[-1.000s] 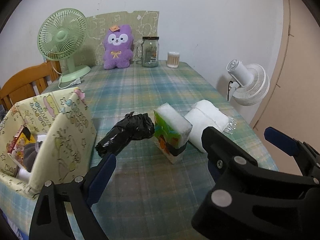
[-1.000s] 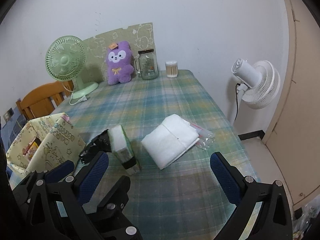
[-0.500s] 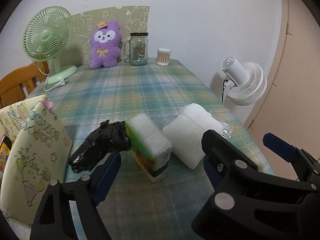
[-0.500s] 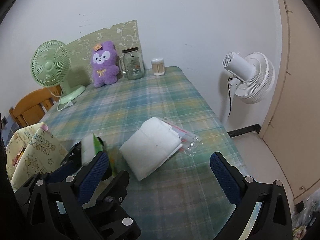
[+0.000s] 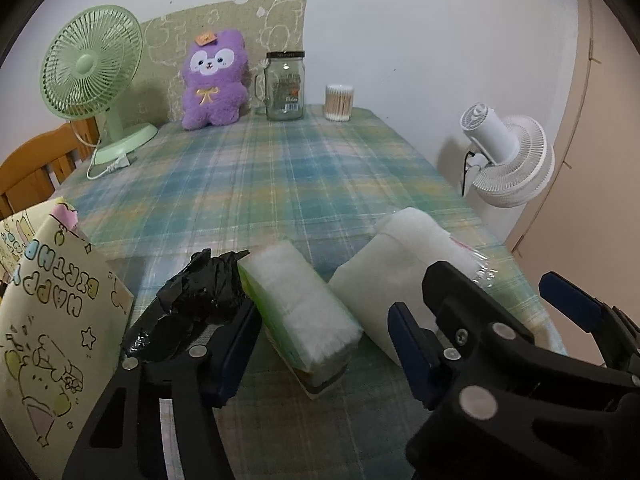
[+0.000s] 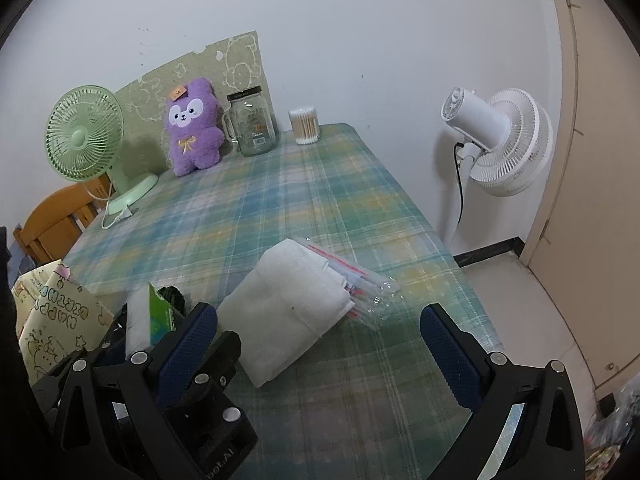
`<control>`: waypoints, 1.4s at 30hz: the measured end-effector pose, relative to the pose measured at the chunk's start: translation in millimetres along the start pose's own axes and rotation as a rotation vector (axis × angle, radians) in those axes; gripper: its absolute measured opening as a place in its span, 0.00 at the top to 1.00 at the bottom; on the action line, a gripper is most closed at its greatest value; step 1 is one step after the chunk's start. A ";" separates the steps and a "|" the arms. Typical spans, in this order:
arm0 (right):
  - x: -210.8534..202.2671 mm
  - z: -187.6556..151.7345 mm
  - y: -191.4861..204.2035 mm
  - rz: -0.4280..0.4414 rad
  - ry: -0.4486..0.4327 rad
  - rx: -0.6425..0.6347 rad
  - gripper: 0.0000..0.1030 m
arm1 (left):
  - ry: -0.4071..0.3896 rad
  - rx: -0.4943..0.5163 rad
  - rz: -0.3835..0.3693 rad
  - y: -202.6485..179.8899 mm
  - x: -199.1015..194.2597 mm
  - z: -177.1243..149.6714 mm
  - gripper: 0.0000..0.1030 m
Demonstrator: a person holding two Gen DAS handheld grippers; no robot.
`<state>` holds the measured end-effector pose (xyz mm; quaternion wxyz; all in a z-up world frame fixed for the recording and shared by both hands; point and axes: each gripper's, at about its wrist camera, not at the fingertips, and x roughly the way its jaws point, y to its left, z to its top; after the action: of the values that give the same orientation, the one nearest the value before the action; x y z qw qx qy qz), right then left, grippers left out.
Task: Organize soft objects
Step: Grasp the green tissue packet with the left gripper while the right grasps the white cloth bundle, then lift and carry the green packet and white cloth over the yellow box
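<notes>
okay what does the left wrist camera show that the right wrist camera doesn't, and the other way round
Only the left wrist view shows the black plastic bundle clearly, lying against the tissue pack, which sits between the open left claw fingers.

Only the right wrist view shows the floor and dark skirting beside the table, and the clear zip bag under the folded white cloth ahead of the open right claw.

Both show the cloth, the pack, the birthday bag, the purple plush, the glass jar, the cotton swabs, and the green and white fans.

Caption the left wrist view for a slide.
Open left gripper straddles a green-wrapped tissue pack, between a crumpled black bag and a folded white cloth on the plaid table.
</notes>
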<state>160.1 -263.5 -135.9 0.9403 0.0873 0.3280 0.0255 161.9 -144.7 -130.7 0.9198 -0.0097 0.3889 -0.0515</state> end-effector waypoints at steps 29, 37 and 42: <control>49.6 -5.1 16.3 0.063 0.155 0.057 0.41 | 0.097 0.000 -0.015 18.3 20.3 -2.3 0.77; 38.3 -6.6 24.7 0.040 0.125 0.022 0.77 | 0.095 0.012 -0.012 19.3 16.3 -5.1 0.79; 31.5 -8.1 24.8 0.031 0.121 0.016 0.84 | 0.099 0.014 -0.029 19.2 11.1 -7.7 0.79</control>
<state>180.1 -234.6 -156.9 0.9174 0.0982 0.3833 0.0425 165.8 -126.5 -145.1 0.8987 -0.0063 0.4333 -0.0681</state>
